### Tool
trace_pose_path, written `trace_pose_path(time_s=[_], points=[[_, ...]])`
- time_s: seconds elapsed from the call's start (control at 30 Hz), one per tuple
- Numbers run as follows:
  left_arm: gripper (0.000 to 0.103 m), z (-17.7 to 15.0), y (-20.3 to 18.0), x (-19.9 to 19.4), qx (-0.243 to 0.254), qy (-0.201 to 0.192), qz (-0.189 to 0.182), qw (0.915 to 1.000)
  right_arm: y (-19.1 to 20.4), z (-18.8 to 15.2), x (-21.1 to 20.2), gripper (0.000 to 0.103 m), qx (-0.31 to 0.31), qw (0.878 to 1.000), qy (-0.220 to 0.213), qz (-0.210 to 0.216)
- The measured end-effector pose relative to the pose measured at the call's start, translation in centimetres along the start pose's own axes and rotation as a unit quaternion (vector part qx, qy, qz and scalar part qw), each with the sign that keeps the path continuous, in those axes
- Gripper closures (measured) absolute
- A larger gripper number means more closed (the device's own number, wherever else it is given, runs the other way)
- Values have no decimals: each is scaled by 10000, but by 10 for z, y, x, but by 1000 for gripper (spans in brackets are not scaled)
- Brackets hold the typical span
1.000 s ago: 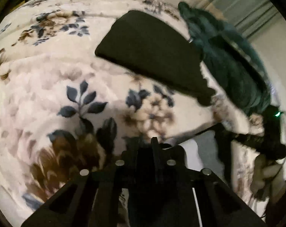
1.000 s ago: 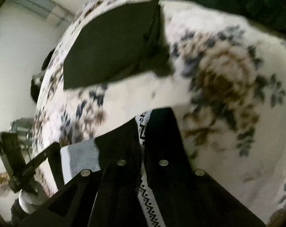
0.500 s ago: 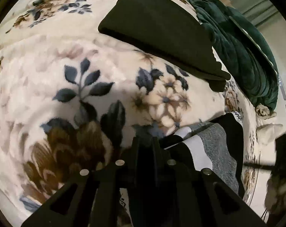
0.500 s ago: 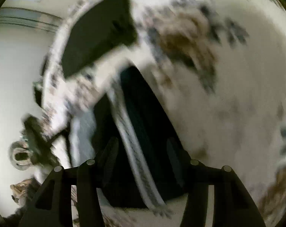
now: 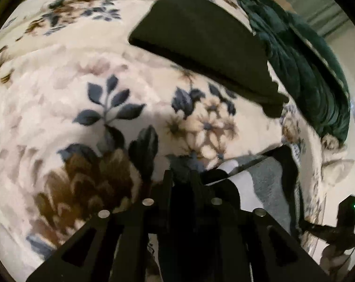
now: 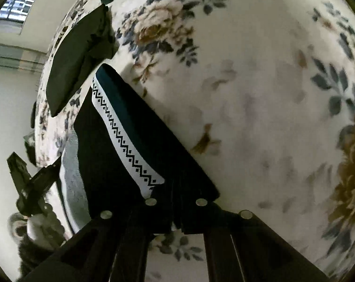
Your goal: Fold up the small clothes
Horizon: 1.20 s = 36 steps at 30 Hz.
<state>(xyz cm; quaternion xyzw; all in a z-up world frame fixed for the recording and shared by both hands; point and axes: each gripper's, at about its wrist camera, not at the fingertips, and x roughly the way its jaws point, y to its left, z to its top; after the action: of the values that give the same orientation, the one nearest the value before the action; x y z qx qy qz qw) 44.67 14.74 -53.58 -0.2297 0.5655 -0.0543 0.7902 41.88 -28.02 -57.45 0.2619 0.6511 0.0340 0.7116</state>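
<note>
A: So, where's the black garment [image 6: 121, 145] w/ the zigzag band?
B: On the floral bed blanket [image 6: 259, 94], each end pinched: left hand-held gripper [image 5: 181, 176] & right hand-held gripper [image 6: 177, 195] both clamped on it. Folded dark cloth [image 5: 201, 44] lies beyond.

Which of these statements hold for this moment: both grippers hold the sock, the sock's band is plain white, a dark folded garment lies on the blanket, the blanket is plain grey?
1. Both grippers hold the sock. True: the left gripper and right gripper are each shut on the sock.
2. The sock's band is plain white. False: it carries a black zigzag pattern.
3. A dark folded garment lies on the blanket. True.
4. The blanket is plain grey. False: it is cream with flowers.
</note>
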Motion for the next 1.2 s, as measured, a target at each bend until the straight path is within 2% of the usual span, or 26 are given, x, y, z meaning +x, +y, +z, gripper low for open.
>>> trace_pose_path(time_s=[0.03,0.07,0.13,0.2,0.27,0.37,0.43,0.5,0.53,0.57,0.67,0.7,0.73,0.8,0.83,0.87,0.9,0.93,0.97,1.07,1.13,1.2], points=[[70,-3,2,-9,-120,-63,-45,9999,-1,1,-4,88,66,10000,33,37],[55,-8,5,-18,-228,-135,-84,9996,-1,1,-7,71,111,9999,3,31],[46,-30,13,-39,-516,-261,-226,9981,-4,1,-15,56,178,9997,-143,120],[46,-59,22,-53,-766,-220,-328,9963,-7,-4,-21,56,340,9989,-174,277],[46,-98,32,-58,-1159,-27,-482,9921,-10,-7,-19,56,437,9982,-29,421],[46,-139,35,-51,-1473,207,-731,9862,-9,-12,-3,56,371,9971,179,644],[46,-157,35,-45,-1572,203,-829,9839,-9,-14,12,56,289,9962,291,767],[45,-163,38,-42,-1753,88,-947,9799,-12,-14,23,59,306,9953,293,867],[45,-163,40,-41,-1817,38,-1006,9782,-12,-14,24,87,245,9964,177,786],[44,-162,40,-43,-1830,21,-999,9780,-11,-15,24,96,162,9979,121,622],[44,-157,37,-49,-1699,-69,-982,9805,-4,-14,11,96,-57,9995,-229,200],[44,-155,37,-53,-1641,-108,-957,9817,-2,-14,11,96,-129,9997,-204,-24],[44,-152,36,-55,-1626,-149,-995,9815,-1,-13,12,96,-139,9998,-106,-75],[38,-147,39,-60,-1610,-291,-1098,9804,3,-10,13,94,-218,9997,125,24],[25,-144,41,-61,-1599,-341,-1157,9797,6,-7,9,78,-292,9994,152,120],[22,-140,44,-59,-1600,-382,-1270,9782,7,-5,4,48,-340,9992,115,180],[22,-135,46,-54,-1610,-413,-1422,9758,7,-3,1,34,-361,9990,69,268],[22,-130,48,-45,-1642,-400,-1516,9739,7,4,-2,17,-398,9977,8,550],[22,-125,50,-35,-1705,-343,-1625,9713,7,12,3,10,-478,9956,103,795],[22,-110,47,-2,-1802,-126,-2004,9629,14,42,32,10,-801,9900,490,1054],[21,-104,39,15,-1694,-16,-2197,9608,23,66,63,10,-997,9820,859,1353],[21,-101,32,28,-1595,53,-2191,9626,34,82,94,8,-1119,9718,1293,1621]])
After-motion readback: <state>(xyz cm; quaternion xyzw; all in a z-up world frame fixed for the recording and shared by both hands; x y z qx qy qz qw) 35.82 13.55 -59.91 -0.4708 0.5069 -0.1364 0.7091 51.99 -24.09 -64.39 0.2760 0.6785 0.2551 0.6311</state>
